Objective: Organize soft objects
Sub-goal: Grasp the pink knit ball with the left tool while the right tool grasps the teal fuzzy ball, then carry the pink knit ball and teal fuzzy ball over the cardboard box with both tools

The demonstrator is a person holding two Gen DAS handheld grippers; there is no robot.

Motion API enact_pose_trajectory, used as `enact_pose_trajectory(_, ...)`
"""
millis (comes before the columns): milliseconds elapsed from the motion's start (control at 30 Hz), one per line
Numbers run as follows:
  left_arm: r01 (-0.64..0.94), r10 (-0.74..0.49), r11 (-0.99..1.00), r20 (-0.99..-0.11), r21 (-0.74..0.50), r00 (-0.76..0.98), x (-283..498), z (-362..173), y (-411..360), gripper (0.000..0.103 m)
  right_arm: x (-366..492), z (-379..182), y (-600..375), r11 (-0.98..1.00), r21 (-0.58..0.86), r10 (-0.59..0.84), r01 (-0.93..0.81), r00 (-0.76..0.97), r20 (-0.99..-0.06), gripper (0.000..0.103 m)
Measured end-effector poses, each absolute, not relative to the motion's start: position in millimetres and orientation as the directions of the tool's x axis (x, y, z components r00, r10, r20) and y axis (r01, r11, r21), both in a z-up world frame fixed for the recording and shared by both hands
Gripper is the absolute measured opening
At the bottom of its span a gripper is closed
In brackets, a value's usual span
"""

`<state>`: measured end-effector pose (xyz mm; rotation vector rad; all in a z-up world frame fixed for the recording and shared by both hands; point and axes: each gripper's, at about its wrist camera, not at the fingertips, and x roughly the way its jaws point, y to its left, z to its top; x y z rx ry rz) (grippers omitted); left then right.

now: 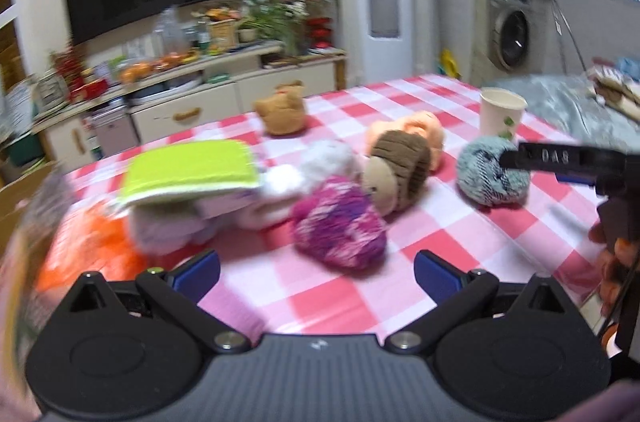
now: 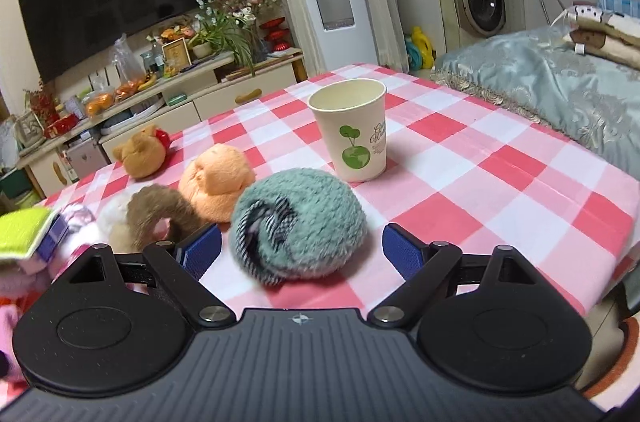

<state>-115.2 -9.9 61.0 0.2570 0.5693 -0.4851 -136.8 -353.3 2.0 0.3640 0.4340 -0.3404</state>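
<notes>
Tight on the left, roomy on the right

The right gripper (image 2: 302, 248) has its jaws spread wide, with the teal fuzzy sock ball (image 2: 298, 226) sitting right between them, and the paper cup (image 2: 352, 130) stands just behind that, blocking a straight push forward. Right of the cup the checkered tablecloth (image 2: 500, 174) is bare. The left gripper (image 1: 316, 272) faces the purple sock ball (image 1: 340, 226), with the plush doll (image 1: 396, 174) and the green sponge (image 1: 192, 170) crowding close.

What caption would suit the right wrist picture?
Open right gripper poised around a fuzzy teal sock ball on the checked tablecloth, paper cup behind.
</notes>
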Motion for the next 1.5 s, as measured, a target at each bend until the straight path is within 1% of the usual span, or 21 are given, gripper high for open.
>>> enact_pose_trajectory(133, 0.545, -0.373, 0.827, -0.59, 0.137, 0.716, -94.5, 50.3, -34.2, 0.102, -139.5, 0.6, -357.4, 0.89, 0.266, -0.215, 0.371, 0.854, -0.474, 0.103)
enact_pose_trajectory(300, 0.571, -0.388, 0.809, -0.601, 0.14, 0.698, -70.6, 39.2, -51.9, 0.102, -118.0, -4.1, -358.5, 0.896, 0.285, -0.156, 0.34, 0.843, -0.515, 0.103)
enact_pose_trajectory(400, 0.578, -0.382, 0.802, -0.615, 0.151, 0.69, -58.9, 31.0, -59.3, 0.102, -113.1, -3.1, -350.3, 0.906, 0.239, -0.179, 0.35, 0.827, -0.533, 0.103)
enact_pose_trajectory(567, 0.579, -0.374, 0.805, -0.645, 0.131, 0.667, -42.1, 21.7, -65.7, 0.102, -113.2, -3.0, -340.8, 0.924, 0.149, -0.217, 0.352, 0.805, -0.552, 0.103)
enact_pose_trajectory(633, 0.574, -0.366, 0.81, -0.658, 0.123, 0.658, -36.1, 18.6, -68.6, 0.097, -114.6, -2.7, -335.2, 0.929, 0.112, -0.237, 0.352, 0.801, -0.55, 0.103)
enact_pose_trajectory(700, 0.565, -0.356, 0.817, -0.671, 0.114, 0.65, -31.6, 15.9, -69.5, 0.086, -116.4, -3.7, -331.4, 0.93, 0.074, -0.261, 0.359, 0.789, -0.556, 0.103)
enact_pose_trajectory(800, 0.567, -0.355, 0.819, -0.7, 0.087, 0.62, -26.2, 12.6, -69.8, 0.083, -109.6, -4.0, -331.8, 0.928, 0.063, -0.271, 0.367, 0.781, -0.562, 0.103)
enact_pose_trajectory(933, 0.57, -0.357, 0.816, -0.694, 0.094, 0.625, -28.6, 13.0, -70.3, 0.073, -103.5, -4.2, -335.0, 0.927, 0.051, -0.281, 0.371, 0.78, -0.56, 0.103)
enact_pose_trajectory(1000, 0.575, -0.363, 0.813, -0.689, 0.095, 0.627, -30.5, 14.1, -68.8, 0.065, -100.8, -4.5, -335.3, 0.928, 0.049, -0.282, 0.37, 0.782, -0.556, 0.103)
enact_pose_trajectory(1033, 0.576, -0.368, 0.812, -0.687, 0.091, 0.627, -31.7, 15.2, -67.5, 0.064, -95.3, -3.7, -335.9, 0.927, 0.047, -0.286, 0.372, 0.781, -0.555, 0.103)
enact_pose_trajectory(1100, 0.579, -0.377, 0.811, -0.681, 0.083, 0.627, -33.1, 18.2, -65.1, 0.059, -89.2, -2.3, -335.5, 0.925, 0.043, -0.293, 0.378, 0.78, -0.553, 0.1)
enact_pose_trajectory(1200, 0.58, -0.392, 0.812, -0.676, 0.064, 0.623, -34.4, 21.6, -60.1, 0.057, -84.8, -2.3, -336.6, 0.921, 0.048, -0.298, 0.386, 0.779, -0.552, 0.094)
enact_pose_trajectory(1300, 0.585, -0.408, 0.809, -0.672, 0.047, 0.618, -38.6, 25.2, -53.9, 0.056, -83.0, -0.9, -335.6, 0.918, 0.056, -0.3, 0.393, 0.78, -0.55, 0.09)
enact_pose_trajectory(1500, 0.597, -0.446, 0.802, -0.649, 0.017, 0.617, -49.2, 36.9, -39.2, 0.056, -89.0, -0.4, -326.9, 0.915, 0.054, -0.306, 0.399, 0.777, -0.549, 0.088)
